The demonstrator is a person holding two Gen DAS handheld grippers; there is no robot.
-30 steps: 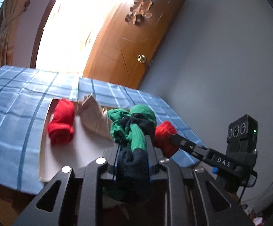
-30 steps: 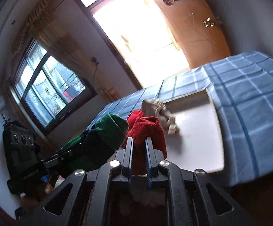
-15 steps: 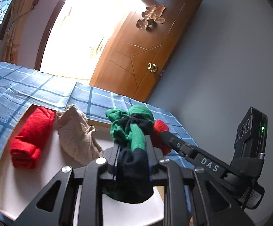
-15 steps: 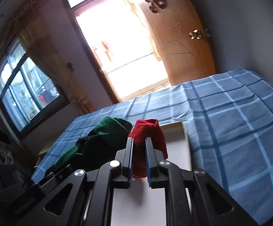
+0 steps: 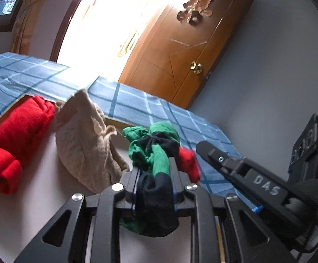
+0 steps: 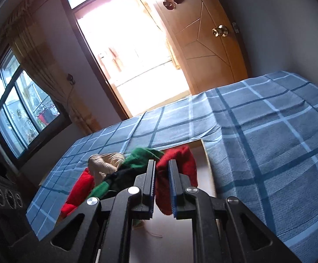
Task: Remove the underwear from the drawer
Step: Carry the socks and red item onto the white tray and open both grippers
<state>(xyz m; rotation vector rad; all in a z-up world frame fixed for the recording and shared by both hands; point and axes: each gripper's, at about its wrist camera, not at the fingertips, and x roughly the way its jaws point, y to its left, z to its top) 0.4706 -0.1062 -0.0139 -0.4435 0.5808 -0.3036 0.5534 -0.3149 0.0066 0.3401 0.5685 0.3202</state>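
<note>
My left gripper (image 5: 155,164) is shut on a bundled green and dark navy piece of underwear (image 5: 159,151), which hangs out behind the jaws. It hovers low over a white board (image 5: 38,197). On the board lie a rolled red piece (image 5: 16,135) and a crumpled beige piece (image 5: 86,140). My right gripper (image 6: 161,166) is shut on a red piece (image 6: 183,162) just right of the green bundle (image 6: 141,156). In the left wrist view the right gripper (image 5: 205,148) comes in from the right, with the red piece (image 5: 188,162) at its tip.
The board (image 6: 210,182) lies on a blue checked cloth (image 6: 268,144) that covers a wide surface. A wooden door (image 5: 180,65) stands open beside a bright doorway (image 6: 132,54). A window (image 6: 20,109) and curtain are at the left. A grey wall is at the right.
Both grippers have moved forward and lower over the white board, still holding their garments. The red roll and beige piece now look closer and larger.
</note>
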